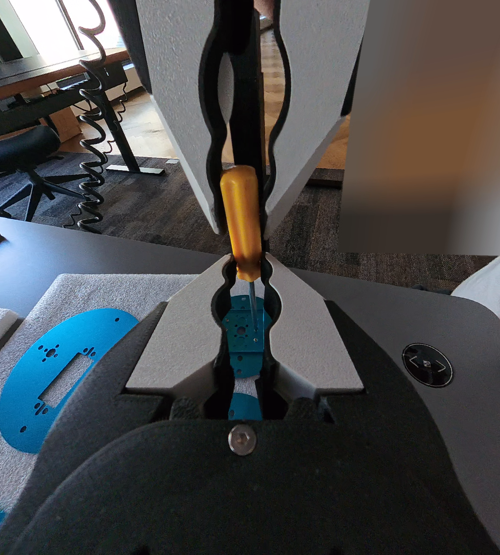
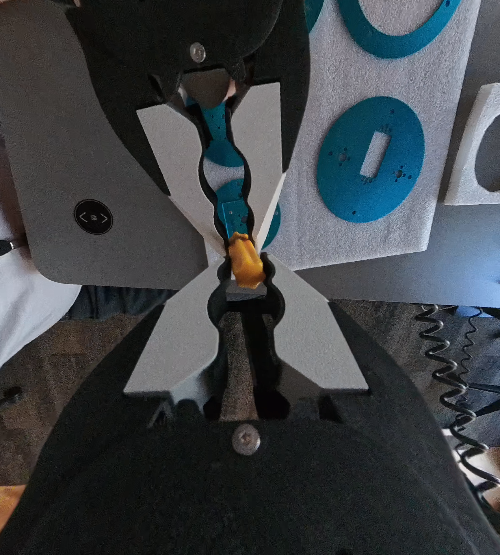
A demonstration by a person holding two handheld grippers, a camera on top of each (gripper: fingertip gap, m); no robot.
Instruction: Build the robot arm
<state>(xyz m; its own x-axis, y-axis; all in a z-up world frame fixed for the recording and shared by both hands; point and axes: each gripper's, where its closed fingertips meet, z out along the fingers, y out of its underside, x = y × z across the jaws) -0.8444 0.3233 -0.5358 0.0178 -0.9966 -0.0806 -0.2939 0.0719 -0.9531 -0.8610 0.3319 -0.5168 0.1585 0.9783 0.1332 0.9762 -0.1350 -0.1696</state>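
Screwdriver [image 1: 239, 210]: yellow handle, thin shaft, standing nearly upright over the near right part of the foam pad [image 1: 98, 288] on the bench [image 1: 392, 315].

Right gripper [image 1: 242, 232] comes in from the far side, its jaws clamped on the lower handle.

Left gripper [image 1: 249, 261] comes in from the near side. Its jaws are narrowly apart and flank the handle's collar. Can't tell whether they pinch it or only bracket it.

The shaft tip lands on the blue bracket [image 1: 242, 330], at or by a small hole right of the bracket's big centre hole. The bracket sits on a blue disc [image 1: 244, 369], seen through the left jaws' gap.

A blue oval plate [image 1: 62, 375] with a rectangular slot lies to the left on the same pad, well apart.

Judgement: the hold looks good, but the handle leans slightly left at the top. Keeping the shaft square to the bracket face matters, because side load at the collar would walk the tip off the hole. The bracket itself looks unclamped, so only light down-pressure.
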